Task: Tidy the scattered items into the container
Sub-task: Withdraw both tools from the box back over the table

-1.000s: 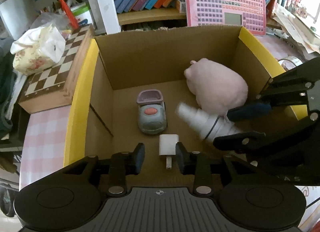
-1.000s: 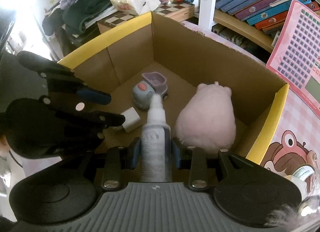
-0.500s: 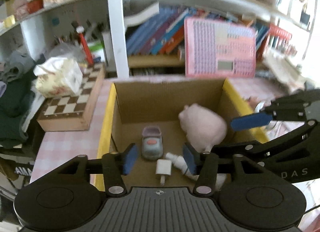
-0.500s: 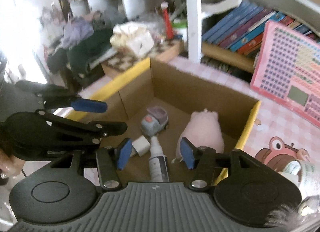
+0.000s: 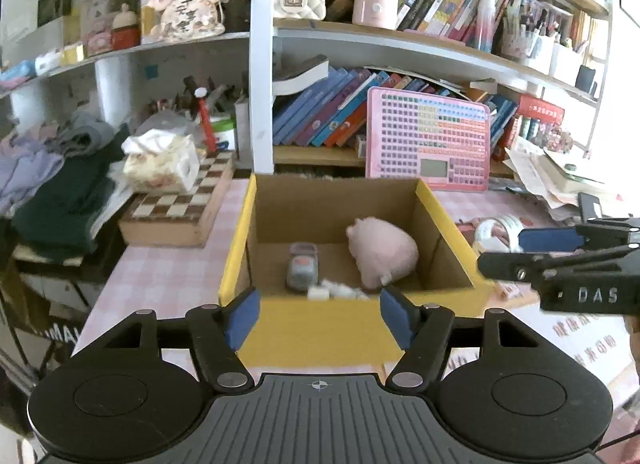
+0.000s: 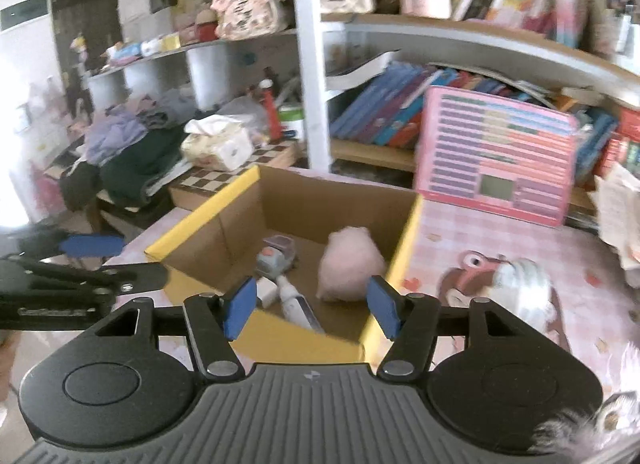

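Holding four items, the cardboard box (image 5: pixel 320 328) with yellow rims stands on a pink checked tablecloth (image 5: pixel 160 276).
- Pink plush toy (image 5: pixel 380 250): on the box floor, right side, against the right wall.
- Grey toy car (image 5: pixel 302 266): on the floor left of the plush toy, apart from it.
- White charger plug (image 6: pixel 266 290): just in front of the car, near the front wall.
- White spray bottle (image 6: pixel 296 306): lying on its side beside the plug.
- Left gripper (image 5: pixel 320 314): above the front wall of the box, jaws opening, nothing between the blue pads.
- Right gripper (image 6: pixel 310 304): above the near right corner of the box, jaws opening, empty.
- Roll of tape (image 5: pixel 498 228): on the cloth right of the box, outside it.
- Chessboard (image 5: pixel 180 208): left of the box, a tissue box (image 5: pixel 164 162) on top.
- Pink toy tablet (image 5: pixel 428 140): leaning upright against the bookshelf behind the box.
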